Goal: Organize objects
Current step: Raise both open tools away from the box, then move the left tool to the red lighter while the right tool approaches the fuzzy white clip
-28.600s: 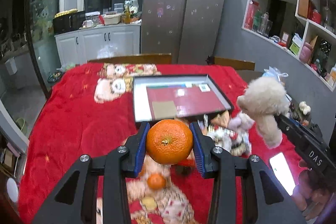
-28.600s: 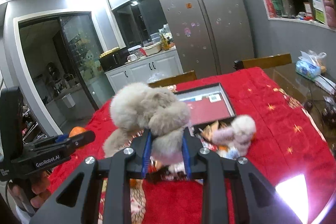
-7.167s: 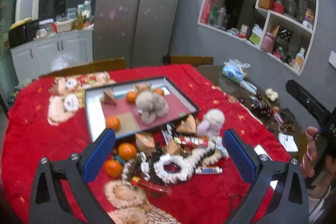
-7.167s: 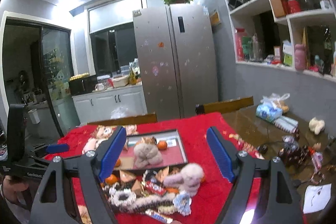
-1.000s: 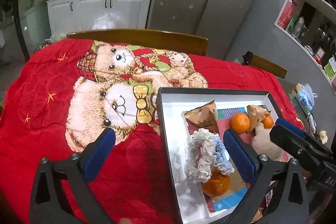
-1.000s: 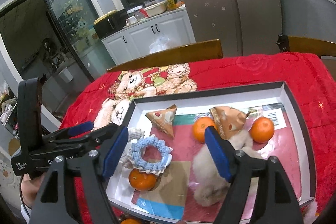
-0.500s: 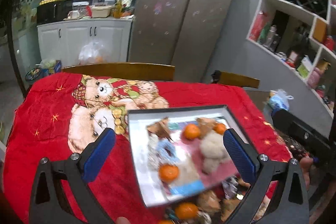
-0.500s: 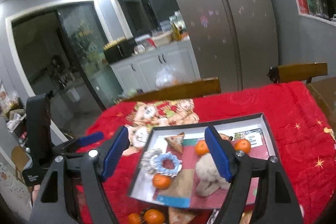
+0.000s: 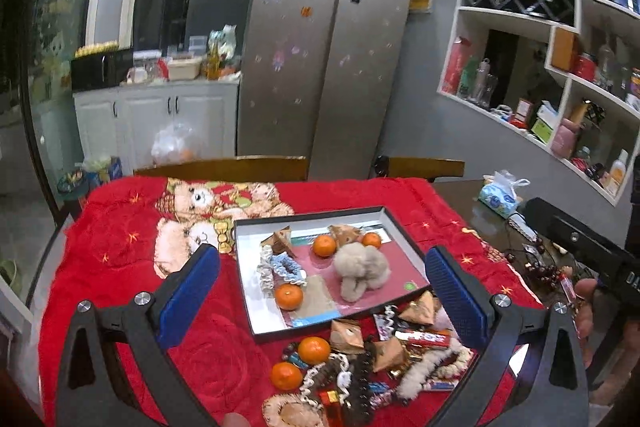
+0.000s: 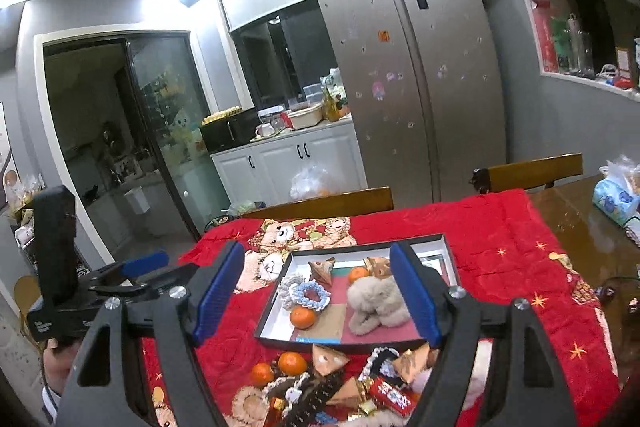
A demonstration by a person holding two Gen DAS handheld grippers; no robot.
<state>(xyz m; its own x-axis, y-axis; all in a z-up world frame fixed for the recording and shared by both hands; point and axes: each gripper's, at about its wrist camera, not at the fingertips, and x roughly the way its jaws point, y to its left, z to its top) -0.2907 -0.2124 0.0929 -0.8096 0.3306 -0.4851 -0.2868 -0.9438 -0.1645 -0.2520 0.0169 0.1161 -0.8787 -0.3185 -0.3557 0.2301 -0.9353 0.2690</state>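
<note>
A kitchen-dining room fills the background: a steel fridge (image 9: 320, 59) at upper centre, white cabinets to its left, open shelving at the upper right. Below them the desk (image 9: 120, 259) wears a red blanket printed with teddy bears.

At the centre of the left wrist view sits a shallow dark-rimmed tray (image 9: 244, 291), its long axis running from lower left to upper right of the frame. It already holds a fluffy beige plush (image 9: 360, 267), a blue-and-white scrunchie (image 9: 282, 267), folded paper pouches and three tangerines.

The things not yet sorted lie in a loose pile (image 9: 372, 359) just below the tray's near edge, in the lower centre of both views: two tangerines (image 9: 314, 349), more pouches, candy bars, fuzzy hair ties. In the left wrist view the pile sits low and between the blue pads; the two tangerines lie toward its left edge, the wrappers and ties toward its right.

The left tool (image 9: 324, 295) stands wide and released, nothing between its pads. The right tool (image 10: 316, 295) is likewise spread and empty, and it frames the tray, with the pile lower in its frame.

My judgement: the next pick is downward and toward the bottom of both frames. The left tool looks better placed for the tangerines, the right tool for the wrapper side. Neither is clearly nearer.
</note>
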